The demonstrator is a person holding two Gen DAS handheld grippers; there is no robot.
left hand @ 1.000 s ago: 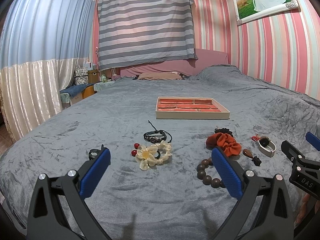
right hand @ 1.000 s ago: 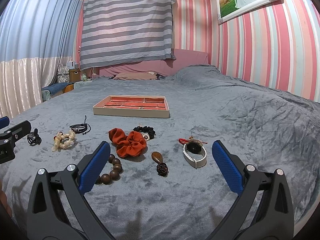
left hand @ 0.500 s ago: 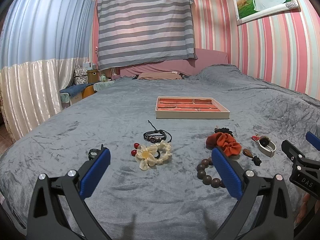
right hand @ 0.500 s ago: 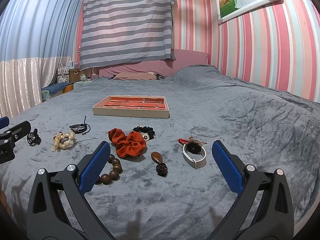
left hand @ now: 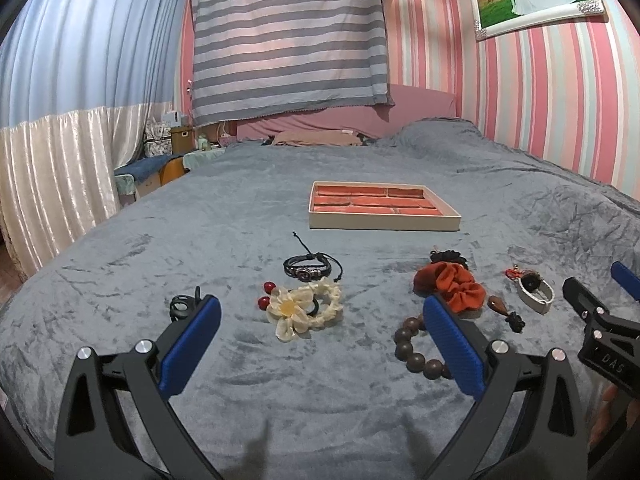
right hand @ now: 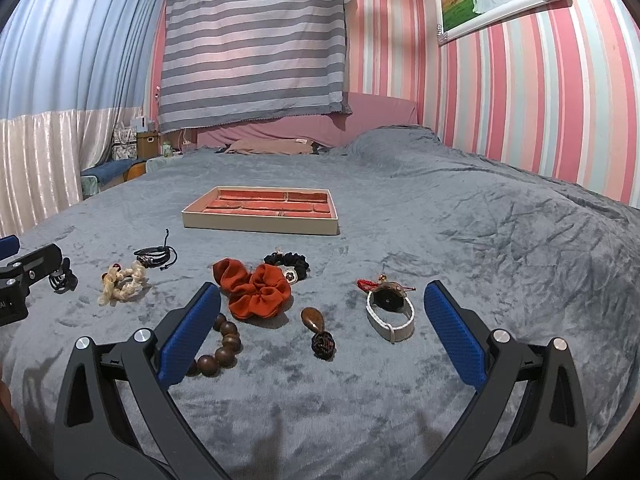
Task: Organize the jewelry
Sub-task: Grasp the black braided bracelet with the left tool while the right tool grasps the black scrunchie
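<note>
A cream jewelry tray [left hand: 384, 223] with red compartments lies mid-bed; it also shows in the right wrist view [right hand: 260, 227]. Before it lie a black cord bracelet [left hand: 310, 269], a cream flower hair tie [left hand: 304, 309], an orange scrunchie [right hand: 254, 289], a black scrunchie [right hand: 289, 265], a wooden bead bracelet [right hand: 222, 346], a brown pendant [right hand: 318, 330], a white watch [right hand: 390, 312] and a small black clip [left hand: 182, 305]. My left gripper [left hand: 318, 348] is open and empty, short of the flower tie. My right gripper [right hand: 322, 344] is open and empty, around the pendant area.
All lies on a grey plush bedspread [right hand: 500, 240]. Pillows [left hand: 316, 138] lie at the headboard. The left bed edge meets curtains and a bedside table [left hand: 168, 168]. Each gripper shows at the other view's side edge.
Both grippers have crept slightly forward toward the jewelry; nothing was taken or moved.
</note>
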